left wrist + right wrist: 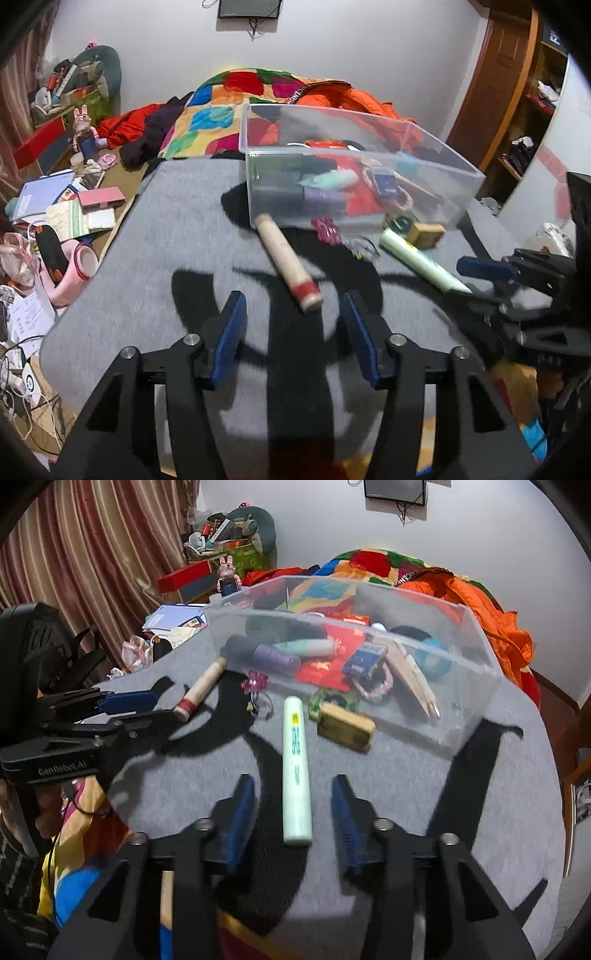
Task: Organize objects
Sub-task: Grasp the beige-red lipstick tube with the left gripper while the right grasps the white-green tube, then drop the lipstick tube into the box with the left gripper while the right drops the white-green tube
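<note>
A wooden tube (288, 258) with a red band lies on the grey mat (147, 258), and its banded end reaches between the fingertips of my left gripper (293, 306). That gripper is open and its pads stay off the tube. A pale green tube (295, 768) lies lengthwise between the blue pads of my right gripper (293, 786), which is open too, with a gap on each side. Behind both stands a clear plastic bin (480, 672) holding several items. In front of it lie a wooden block (345, 723) and a pink clip (255, 683).
In the right wrist view the left gripper (162, 707) comes in from the left near the wooden tube (201, 690). A colourful quilt (221, 118) and orange cloth lie behind the bin (369, 122). Books and clutter (66, 206) fill the floor to the left of the mat.
</note>
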`<state>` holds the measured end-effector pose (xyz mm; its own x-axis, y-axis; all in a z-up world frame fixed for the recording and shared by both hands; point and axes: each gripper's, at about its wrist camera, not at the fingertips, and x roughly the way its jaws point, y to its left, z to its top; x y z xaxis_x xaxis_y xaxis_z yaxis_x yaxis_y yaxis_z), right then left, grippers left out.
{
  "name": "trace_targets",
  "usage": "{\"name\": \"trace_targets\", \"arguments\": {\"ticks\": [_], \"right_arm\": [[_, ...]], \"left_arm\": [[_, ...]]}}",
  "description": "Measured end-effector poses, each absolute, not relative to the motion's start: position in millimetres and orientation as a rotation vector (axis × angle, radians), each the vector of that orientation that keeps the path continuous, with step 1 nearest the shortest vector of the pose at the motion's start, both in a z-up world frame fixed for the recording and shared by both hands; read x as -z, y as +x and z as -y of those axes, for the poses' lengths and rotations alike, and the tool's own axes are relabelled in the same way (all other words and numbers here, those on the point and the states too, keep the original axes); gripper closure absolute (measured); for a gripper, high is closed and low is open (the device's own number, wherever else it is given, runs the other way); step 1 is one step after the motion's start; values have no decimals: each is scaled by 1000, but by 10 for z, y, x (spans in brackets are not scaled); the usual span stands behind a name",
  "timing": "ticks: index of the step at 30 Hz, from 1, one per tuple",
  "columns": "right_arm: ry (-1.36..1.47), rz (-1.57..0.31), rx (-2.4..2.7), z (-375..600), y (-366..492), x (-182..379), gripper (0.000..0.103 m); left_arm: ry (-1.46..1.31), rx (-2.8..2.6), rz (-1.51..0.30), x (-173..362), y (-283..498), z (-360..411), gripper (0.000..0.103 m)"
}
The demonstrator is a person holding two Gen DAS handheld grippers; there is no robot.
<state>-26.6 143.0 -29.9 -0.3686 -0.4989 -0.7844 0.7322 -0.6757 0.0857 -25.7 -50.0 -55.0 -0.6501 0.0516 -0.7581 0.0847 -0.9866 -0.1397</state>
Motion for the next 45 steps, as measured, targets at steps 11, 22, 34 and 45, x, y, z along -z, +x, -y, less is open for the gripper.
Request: {"name": "trace_targets", "arguments": {"ticks": [11,22,34,45], "right_arm": [[1065,-380,2130,-1216,-389,430,89],[1028,-296,2135,-1353,-243,258,89],[898,-207,2241,-1482,-425,-272,89],[815,-136,2350,-1633,-741,-622,89]], "left_arm": [[1292,2753,-219,711,-613,518,77],[1242,2787,-246,606,-220,485,89],[1114,2897,-231,155,-297,364,89],[1015,2980,-218,-220,-531,306,89]]}}
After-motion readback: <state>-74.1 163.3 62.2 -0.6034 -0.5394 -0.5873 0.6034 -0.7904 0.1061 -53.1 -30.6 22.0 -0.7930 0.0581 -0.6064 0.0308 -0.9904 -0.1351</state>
